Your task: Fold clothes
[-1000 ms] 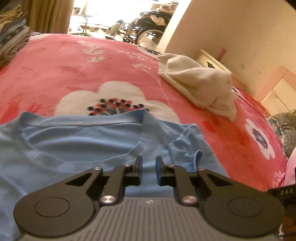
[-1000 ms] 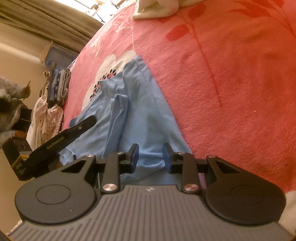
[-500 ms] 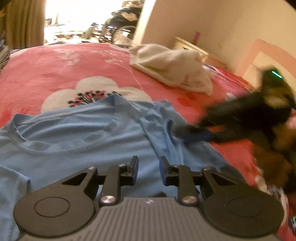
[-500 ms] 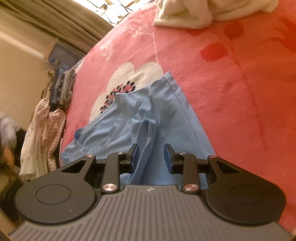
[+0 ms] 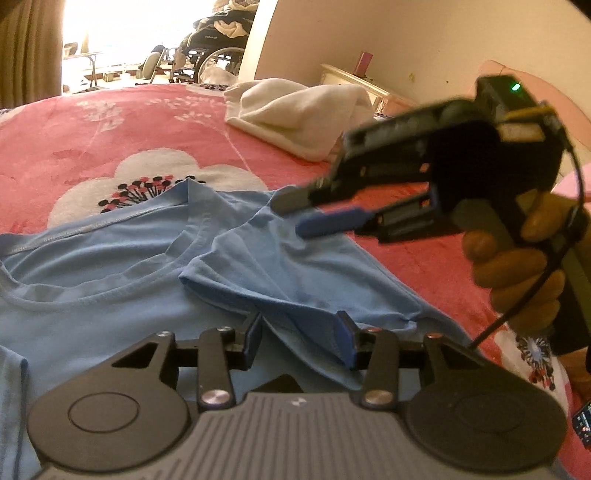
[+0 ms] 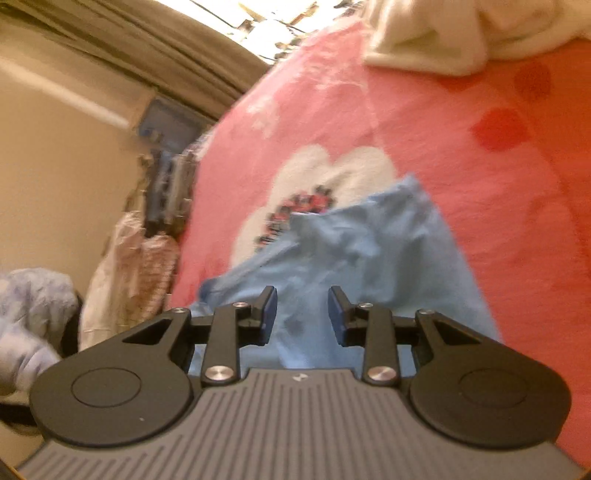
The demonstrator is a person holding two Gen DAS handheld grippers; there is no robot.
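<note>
A light blue T-shirt (image 5: pixel 110 280) lies flat on the pink flowered blanket (image 5: pixel 147 125), collar toward the far side, its right sleeve folded in over the body. My left gripper (image 5: pixel 300 332) hangs low over that folded sleeve. Its jaws are opening, and cloth lies beneath the gap with no pad pressing on it. A hand at the right holds my right gripper (image 5: pixel 288 216), which hovers over the sleeve's shoulder end, open with nothing between its fingers. In the right wrist view the right gripper (image 6: pixel 302 306) stands over the blue T-shirt (image 6: pixel 369 251).
A crumpled white garment (image 5: pixel 295 114) lies on the blanket beyond the shirt, also visible as the white garment (image 6: pixel 424 33). A bedside cabinet (image 5: pixel 354 81) stands by the wall at the back right. Hanging clothes (image 6: pixel 129 266) crowd the bed's left side. A wheelchair (image 5: pixel 210 48) stands in the doorway.
The left jaws have widened. The right gripper and its hand have come into the left view from the right, over the sleeve. Both views have shifted across the shirt.
</note>
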